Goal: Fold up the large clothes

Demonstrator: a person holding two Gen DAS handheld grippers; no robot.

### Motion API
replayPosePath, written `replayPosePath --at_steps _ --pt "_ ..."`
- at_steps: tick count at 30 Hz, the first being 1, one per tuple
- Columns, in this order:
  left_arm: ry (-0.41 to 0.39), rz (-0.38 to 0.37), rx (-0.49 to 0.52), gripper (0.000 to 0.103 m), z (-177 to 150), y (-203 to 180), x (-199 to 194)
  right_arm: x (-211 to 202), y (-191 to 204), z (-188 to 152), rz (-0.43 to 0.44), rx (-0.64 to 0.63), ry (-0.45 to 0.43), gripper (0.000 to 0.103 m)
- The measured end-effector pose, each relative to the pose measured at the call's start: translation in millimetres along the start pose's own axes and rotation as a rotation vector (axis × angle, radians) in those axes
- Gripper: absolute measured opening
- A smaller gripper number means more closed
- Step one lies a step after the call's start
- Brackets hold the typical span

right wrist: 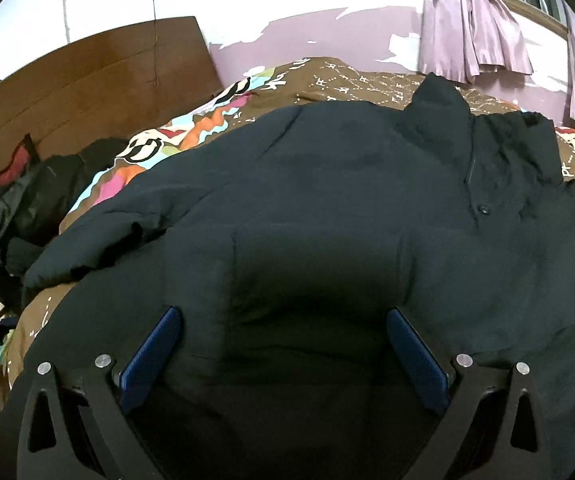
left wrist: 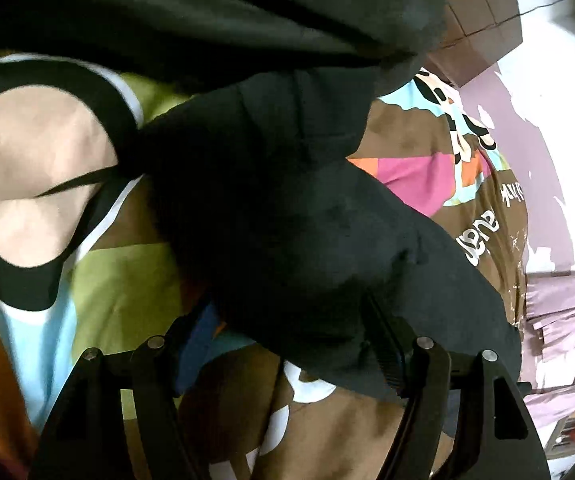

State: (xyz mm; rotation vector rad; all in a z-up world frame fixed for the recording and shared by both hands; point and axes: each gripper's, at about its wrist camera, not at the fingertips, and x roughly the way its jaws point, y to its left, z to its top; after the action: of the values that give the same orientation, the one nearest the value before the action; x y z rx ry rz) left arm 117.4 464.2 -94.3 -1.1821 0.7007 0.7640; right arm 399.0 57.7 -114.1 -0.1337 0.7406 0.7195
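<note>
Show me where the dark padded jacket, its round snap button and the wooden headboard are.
dark padded jacket (right wrist: 327, 184): right wrist view, chest panel.
round snap button (right wrist: 484, 209): right wrist view, button face.
wooden headboard (right wrist: 87, 80): right wrist view, middle plank.

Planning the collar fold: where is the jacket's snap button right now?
In the right wrist view, the snap button sits upper right on the black jacket, just below its collar, beyond the open right gripper.

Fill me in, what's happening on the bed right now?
A person with handheld tongs is folding a dark padded jacket on a patterned bedspread. The right tongs are open, fingers spread over the jacket's body. Jacket fabric is bunched between the left tongs; whether they grip it is unclear.
</note>
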Motion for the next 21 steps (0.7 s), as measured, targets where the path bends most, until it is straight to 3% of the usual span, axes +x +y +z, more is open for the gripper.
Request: replayPosePath --at_steps 2,4,7,11,15,21 --pt "-0.001 0.026 0.022 0.05 0 -1 0 -1 1 -2 -0.001 -0.001 -0.009 0.103" --pt "-0.004 0.065 0.039 0.031 0 -5 4 -2 1 -3 -0.002 -0.001 -0.021 0.103" --pt "-0.022 0.058 0.059 0.012 -2 -6 2 -2 2 -6 -0.001 0.0 -0.031 0.103" --pt "-0.098 0.08 0.135 0.004 -12 -22 -13 -4 -1 -7 0.014 0.01 -0.042 0.103" --pt "-0.165 0.05 0.192 0.002 -31 -39 -36 -6 -2 -9 0.036 0.023 -0.055 0.103" --pt "-0.339 -0.016 0.435 0.002 -65 -91 -71 -29 -10 -7 0.039 0.079 -0.069 0.103"
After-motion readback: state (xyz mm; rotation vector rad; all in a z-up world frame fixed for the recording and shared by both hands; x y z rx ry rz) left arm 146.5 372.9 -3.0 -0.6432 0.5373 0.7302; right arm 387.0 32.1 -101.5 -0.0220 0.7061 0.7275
